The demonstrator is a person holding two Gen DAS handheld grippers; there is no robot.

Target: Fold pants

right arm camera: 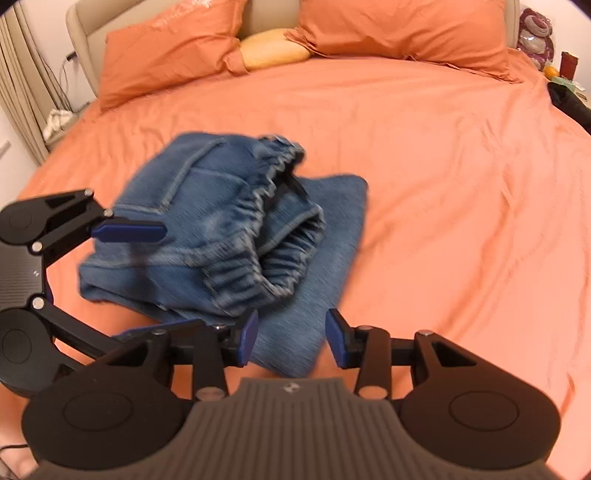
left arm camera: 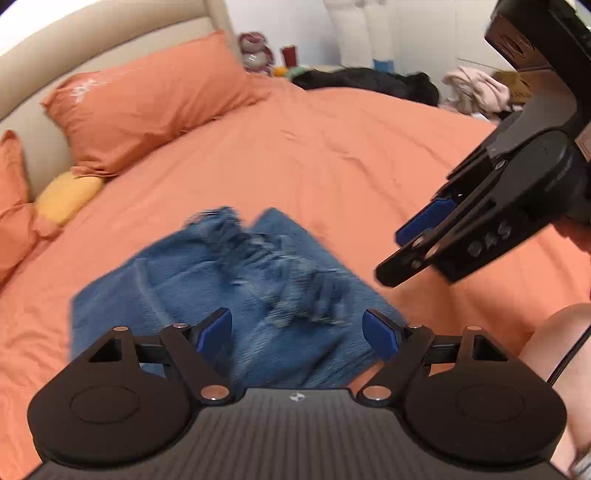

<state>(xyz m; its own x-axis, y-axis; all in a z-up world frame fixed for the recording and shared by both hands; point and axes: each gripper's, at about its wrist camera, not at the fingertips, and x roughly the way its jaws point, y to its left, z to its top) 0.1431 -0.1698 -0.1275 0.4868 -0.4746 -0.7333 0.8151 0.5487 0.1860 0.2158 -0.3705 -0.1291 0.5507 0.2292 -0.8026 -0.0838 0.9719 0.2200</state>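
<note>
Your left tool (left arm camera: 297, 332) was spread wide and held nothing, poised just above the near edge of the jeans (left arm camera: 236, 291). Your right tool (right arm camera: 291, 341) was likewise released and empty, its pads (right arm camera: 251, 334) standing apart over the nearest flap of denim. The jeans lay in a loose bundle on the orange bed (right arm camera: 443, 184), toward the near side, with the gathered waistband (right arm camera: 273, 236) gaping open on top and a flat layer of leg beneath it. The pillows (right arm camera: 399, 33) sat well apart at the headboard. Risk, as judged: the bundle was bulky and uneven, so a pinch at the near edge might have caught one layer only and dragged the stack askew. The two tools were near each other, and a hurried reach might have made them collide.
</note>
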